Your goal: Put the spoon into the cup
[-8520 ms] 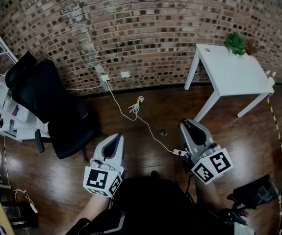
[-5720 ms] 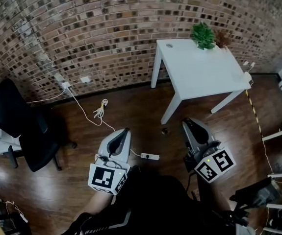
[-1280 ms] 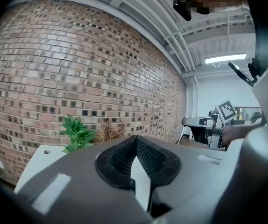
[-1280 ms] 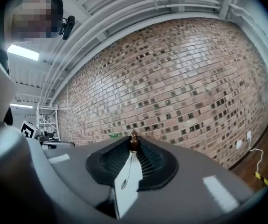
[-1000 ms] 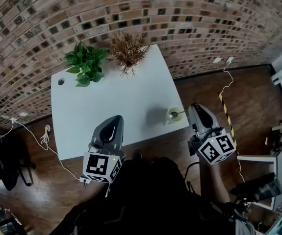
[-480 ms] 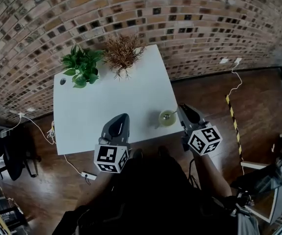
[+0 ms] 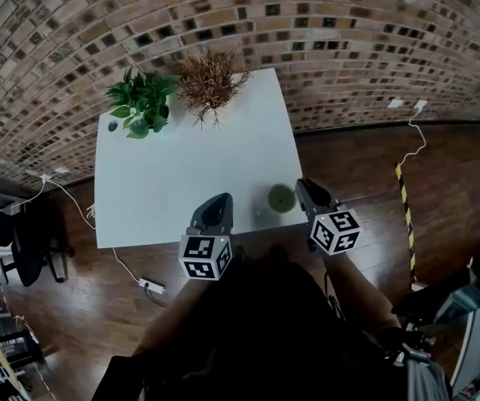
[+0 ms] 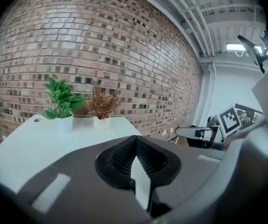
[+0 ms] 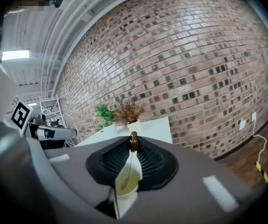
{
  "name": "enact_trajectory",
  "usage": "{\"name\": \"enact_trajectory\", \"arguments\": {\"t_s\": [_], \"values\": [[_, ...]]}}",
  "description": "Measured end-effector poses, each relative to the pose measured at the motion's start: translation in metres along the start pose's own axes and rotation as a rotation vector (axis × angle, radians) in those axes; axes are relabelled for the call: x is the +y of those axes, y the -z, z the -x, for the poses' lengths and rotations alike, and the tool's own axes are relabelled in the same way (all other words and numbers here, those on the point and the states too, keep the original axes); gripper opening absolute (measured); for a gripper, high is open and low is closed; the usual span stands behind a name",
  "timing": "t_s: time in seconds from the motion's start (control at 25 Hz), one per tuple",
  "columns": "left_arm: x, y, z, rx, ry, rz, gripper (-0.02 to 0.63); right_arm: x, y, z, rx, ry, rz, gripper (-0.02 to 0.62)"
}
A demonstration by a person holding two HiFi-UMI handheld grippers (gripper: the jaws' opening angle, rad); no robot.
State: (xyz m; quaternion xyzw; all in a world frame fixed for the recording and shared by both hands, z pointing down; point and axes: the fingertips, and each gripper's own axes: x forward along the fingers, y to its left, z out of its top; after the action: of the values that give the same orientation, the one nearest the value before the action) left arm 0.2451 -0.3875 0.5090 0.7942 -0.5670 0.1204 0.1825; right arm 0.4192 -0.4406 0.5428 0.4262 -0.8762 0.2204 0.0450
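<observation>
Brown at its top end, the spoon [image 9: 133, 146] hangs from the tips of our right hand-held gripper [image 7: 301, 184], whose jaws are clamped on that end. Its bowl shows against the yellow-green cup [image 7: 281, 197], which stands by the near right corner of the white counter [image 7: 181, 165]. We cannot tell whether the bowl is inside. Our left hand-held gripper [image 7: 217, 199] hovers at the counter's near edge, jaws together on nothing. A green plant [image 7: 139, 103] and a dry brown plant [image 7: 209, 80] stand at the far edge.
</observation>
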Motion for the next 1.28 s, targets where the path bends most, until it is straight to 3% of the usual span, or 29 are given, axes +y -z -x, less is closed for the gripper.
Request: {"name": "enact_trajectory", "arguments": {"t_s": [0.16, 0.4, 0.8, 1.28], "values": [[0.003, 0.033, -0.013, 0.066, -0.023, 0.022, -0.006, -0.003, 0.012, -0.009, 0.025, -0.006, 0.020, 0.054], [0.002, 0.060, -0.029, 0.090, -0.025, -0.037, -0.006, -0.007, 0.032, -0.017, 0.048, 0.001, -0.003, 0.054], [-0.012, 0.071, -0.049, 0.109, 0.017, -0.029, -0.006, -0.017, 0.046, -0.024, 0.074, 0.007, -0.007, 0.054], [-0.019, 0.079, -0.063, 0.133, 0.005, -0.028, -0.006, -0.016, 0.063, -0.027, 0.119, -0.064, -0.003, 0.061]]}}
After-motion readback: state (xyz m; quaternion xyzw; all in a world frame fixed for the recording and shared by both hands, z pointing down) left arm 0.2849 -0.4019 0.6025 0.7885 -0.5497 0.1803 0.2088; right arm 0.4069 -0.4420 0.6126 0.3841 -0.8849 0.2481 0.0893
